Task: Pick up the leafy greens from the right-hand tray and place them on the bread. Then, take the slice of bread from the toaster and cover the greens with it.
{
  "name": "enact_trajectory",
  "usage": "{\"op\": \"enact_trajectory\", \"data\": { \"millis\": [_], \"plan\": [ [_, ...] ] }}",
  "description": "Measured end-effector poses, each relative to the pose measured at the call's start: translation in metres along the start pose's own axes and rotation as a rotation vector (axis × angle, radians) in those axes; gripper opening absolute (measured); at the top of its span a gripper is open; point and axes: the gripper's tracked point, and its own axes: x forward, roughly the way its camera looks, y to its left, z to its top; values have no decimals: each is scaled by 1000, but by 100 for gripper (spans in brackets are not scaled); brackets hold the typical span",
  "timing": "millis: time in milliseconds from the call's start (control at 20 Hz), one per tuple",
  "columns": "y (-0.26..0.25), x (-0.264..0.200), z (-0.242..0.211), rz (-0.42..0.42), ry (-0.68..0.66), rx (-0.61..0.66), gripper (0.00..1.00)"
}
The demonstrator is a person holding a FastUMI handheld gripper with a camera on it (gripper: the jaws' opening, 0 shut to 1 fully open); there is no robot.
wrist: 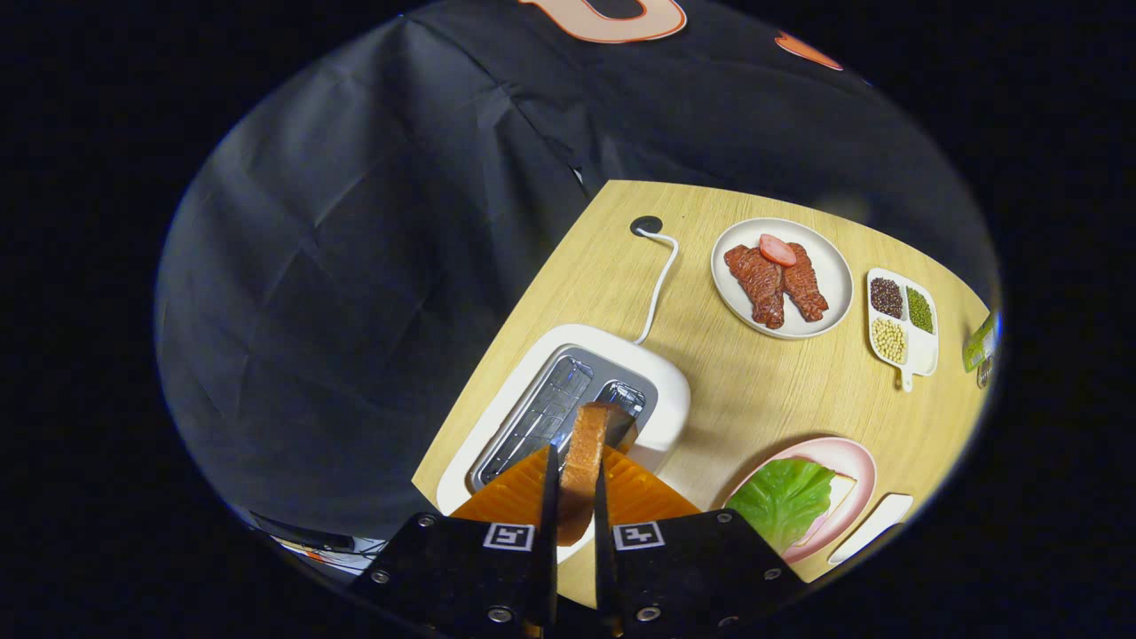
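The gripper has its fingers clamped on the upright bread slice just above the toaster, while the leafy greens lie on the pink plate at three o'clock.

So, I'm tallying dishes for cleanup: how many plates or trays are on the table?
4: meat plate beyond toaster; divided bean tray beside it; pink plate under greens; white tray alongside.

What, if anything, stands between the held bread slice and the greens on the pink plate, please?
Nothing visible does. The gripper is shut on the slice above the toaster, and bare table lies between the toaster and the greens on the pink plate.
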Motion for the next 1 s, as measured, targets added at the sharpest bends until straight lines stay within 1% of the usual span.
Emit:
{"op": "enact_trajectory", "data": {
  "millis": [150,300,350,450,650,1000],
  "plan": [
    [4,-21,10,45,-72,-8,18],
    [4,-40,13,87,-126,11,18],
    [2,-46,14,102,-143,18,15],
    [2,-55,14,152,-171,41,15],
    [-9,-74,7,215,-217,74,15],
    [-48,-102,-14,250,-286,142,15]
  ]
}}
